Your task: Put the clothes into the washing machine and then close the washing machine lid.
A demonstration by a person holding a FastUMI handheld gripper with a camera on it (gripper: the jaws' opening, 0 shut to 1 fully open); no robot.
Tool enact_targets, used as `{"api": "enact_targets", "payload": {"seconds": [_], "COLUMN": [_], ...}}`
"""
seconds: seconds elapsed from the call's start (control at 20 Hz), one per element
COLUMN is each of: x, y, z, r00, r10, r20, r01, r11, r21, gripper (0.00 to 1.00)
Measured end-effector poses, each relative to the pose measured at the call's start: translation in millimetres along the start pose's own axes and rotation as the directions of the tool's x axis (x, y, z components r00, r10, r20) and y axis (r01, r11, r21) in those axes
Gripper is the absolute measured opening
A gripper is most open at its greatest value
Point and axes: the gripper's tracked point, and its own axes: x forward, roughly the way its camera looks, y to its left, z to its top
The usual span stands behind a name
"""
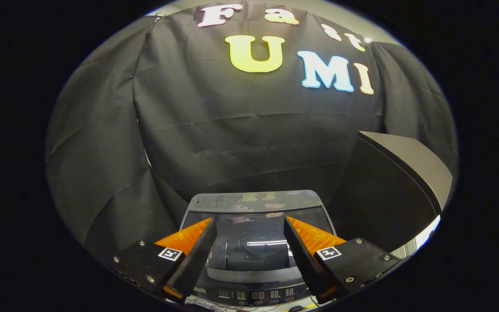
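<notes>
above the washing machine, its glass lid seemingly down, gripper fingers spread wide, empty

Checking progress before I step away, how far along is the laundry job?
The washing machine lid looks closed, though through its glass I cannot tell if clothes are inside. Nothing is in hand: the gripper is open above the lid. What remains is unclear.
</notes>
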Motion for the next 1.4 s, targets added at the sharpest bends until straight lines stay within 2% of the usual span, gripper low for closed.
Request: {"api": "enact_targets", "payload": {"seconds": [0.2,0.35,0.55,0.8,1.1,1.2,1.4], "x": [-19.6,-37.9,-81.5,-143.3,-213.5,-239.8,-291.6], "y": [-2.2,-15.1,-34.8,-87.0,-165.4,-193.5,-230.6], "z": [7.4,-9.1,-25.9,-41.7,-47.9,-47.4,-58.2], "r00": [0.998,0.997,0.996,0.99,0.979,0.973,0.958], "r10": [-0.013,-0.008,0.016,0.058,0.105,0.109,0.148], "r20": [0.06,0.073,0.086,0.13,0.175,0.204,0.246], "r01": [0.013,0.011,-0.015,-0.04,-0.053,-0.045,-0.081], "r11": [1.0,0.999,1.0,0.99,0.959,0.955,0.962], "r21": [-0.005,-0.038,-0.007,-0.134,-0.278,-0.293,-0.261], "gripper": [0.96,0.96,0.96,0.96,0.96,0.95,0.95]}}
